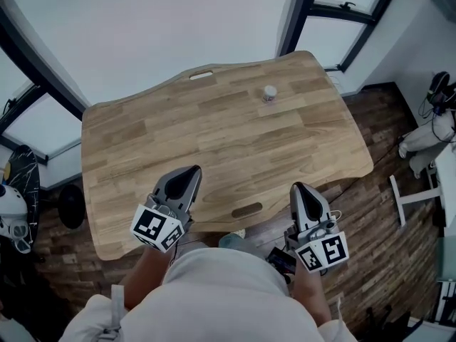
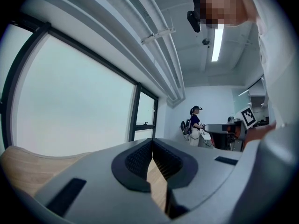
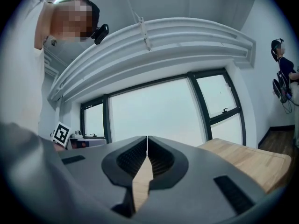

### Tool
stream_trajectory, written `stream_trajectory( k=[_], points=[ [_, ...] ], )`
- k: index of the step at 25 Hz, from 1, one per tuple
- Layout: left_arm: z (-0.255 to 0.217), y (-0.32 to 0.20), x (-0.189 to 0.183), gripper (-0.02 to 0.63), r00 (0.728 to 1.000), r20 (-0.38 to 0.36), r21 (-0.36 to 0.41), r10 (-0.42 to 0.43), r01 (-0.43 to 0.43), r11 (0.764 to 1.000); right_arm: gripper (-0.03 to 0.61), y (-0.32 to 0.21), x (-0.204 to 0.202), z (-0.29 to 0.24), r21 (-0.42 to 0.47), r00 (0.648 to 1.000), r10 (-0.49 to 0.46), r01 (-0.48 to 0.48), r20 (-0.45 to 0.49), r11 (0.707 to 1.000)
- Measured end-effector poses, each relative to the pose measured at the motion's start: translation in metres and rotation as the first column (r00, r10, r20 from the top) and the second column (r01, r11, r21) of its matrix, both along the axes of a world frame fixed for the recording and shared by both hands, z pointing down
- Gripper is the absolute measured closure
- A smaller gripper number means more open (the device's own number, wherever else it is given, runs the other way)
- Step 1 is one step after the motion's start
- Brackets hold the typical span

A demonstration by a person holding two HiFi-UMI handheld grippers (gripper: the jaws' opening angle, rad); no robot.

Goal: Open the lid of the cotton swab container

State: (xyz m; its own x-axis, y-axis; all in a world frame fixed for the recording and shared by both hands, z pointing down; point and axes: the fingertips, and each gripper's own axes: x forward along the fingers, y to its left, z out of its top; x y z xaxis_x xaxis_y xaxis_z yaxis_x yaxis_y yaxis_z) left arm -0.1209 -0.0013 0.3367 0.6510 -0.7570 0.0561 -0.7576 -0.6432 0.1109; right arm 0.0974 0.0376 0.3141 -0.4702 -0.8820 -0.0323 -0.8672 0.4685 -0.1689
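- Left gripper [image 1: 192,171]: jaws closed, ribbed pads meeting at the tip, nothing between them. It was held roughly level over the near left part of the table, tip toward the far side.
- Marker cube of the left gripper [image 1: 158,228]: at the gripper's rear, hanging past the table's near edge, just above the person's left forearm [image 1: 144,271].
- Right gripper [image 1: 298,187]: jaws likewise clenched on nothing, with only a thin seam between the pads. Its tip lay over the near right edge of the table and its body reached back beyond that edge.
- Marker cube of the right gripper [image 1: 324,251]: at the rear, over the floor, near the person's body.
- Wooden table [image 1: 214,134]: a light, planked top with a wavy outline. One slot [image 1: 201,75] was cut at the far edge and another slot [image 1: 246,210] lay between the two grippers at the near edge.
- Cotton swab container [image 1: 269,92]: a small pale pot standing upright on the far right part of the table, well apart from both grippers and touched by neither. Its lid was too small to make out.
- Surroundings: a dark wood floor [image 1: 370,212] lay around the table and large windows [image 3: 159,111] with dark frames stood beyond it. Another person [image 2: 195,126] stood far off in the left gripper view.
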Motion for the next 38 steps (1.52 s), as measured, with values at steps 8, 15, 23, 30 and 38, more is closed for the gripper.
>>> stream_trajectory(
  k=[8, 15, 23, 30, 38],
  points=[
    [0.002, -0.022, 0.024, 0.6, 0.999, -0.008, -0.001, -0.052, 0.052, 0.999, 0.557, -0.03, 0.025, 0.002, -0.009, 0.998, -0.062, 0.062, -0.004, 0.998],
    [0.004, -0.035, 0.029, 0.6, 0.999, 0.003, -0.01, -0.032, 0.032, 0.999, 0.557, -0.044, 0.021, 0.008, -0.028, 0.997, -0.071, 0.071, 0.013, 0.997],
    [0.009, -0.057, 0.026, 0.6, 1.0, -0.001, -0.022, 0.024, -0.024, 0.999, 0.557, -0.057, 0.01, 0.008, -0.037, 0.999, -0.035, 0.035, -0.001, 0.999],
    [0.011, -0.07, 0.02, 0.6, 0.997, -0.021, -0.023, 0.072, -0.072, 0.997, 0.557, -0.061, -0.021, 0.008, -0.029, 0.998, -0.062, 0.062, -0.012, 0.998],
    [0.002, -0.085, 0.019, 0.6, 0.994, -0.043, -0.007, 0.099, -0.099, 0.995, 0.557, -0.073, -0.023, 0.01, -0.028, 0.999, 0.024, -0.025, -0.041, 0.999]
  ],
)
